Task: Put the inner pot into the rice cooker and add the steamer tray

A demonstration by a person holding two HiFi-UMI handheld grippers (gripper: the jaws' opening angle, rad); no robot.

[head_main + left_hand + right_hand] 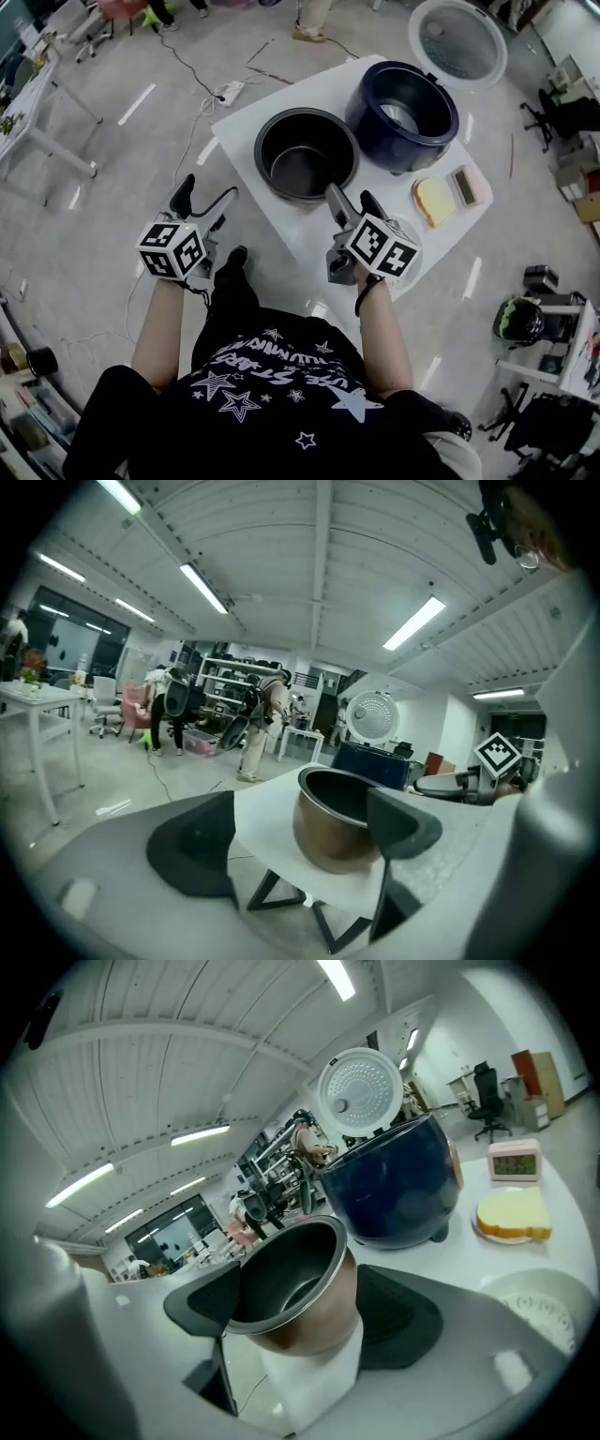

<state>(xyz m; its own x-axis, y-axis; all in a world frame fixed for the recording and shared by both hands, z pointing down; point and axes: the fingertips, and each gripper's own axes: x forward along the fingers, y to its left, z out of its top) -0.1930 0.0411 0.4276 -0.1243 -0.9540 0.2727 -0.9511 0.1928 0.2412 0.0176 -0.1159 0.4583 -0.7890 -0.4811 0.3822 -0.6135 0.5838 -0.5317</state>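
The dark inner pot stands upright on the white table, just left of the dark blue rice cooker, whose white lid is swung open. My right gripper is open at the pot's near right rim. In the right gripper view the pot sits between the spread jaws of that gripper; I cannot tell if they touch it. My left gripper is open and holds nothing, off the table's left edge, and faces the pot. I see no steamer tray.
A yellow item on a small plate and a small pink clock lie on the table's right end. A power strip and cables lie on the floor behind the table. People stand far off.
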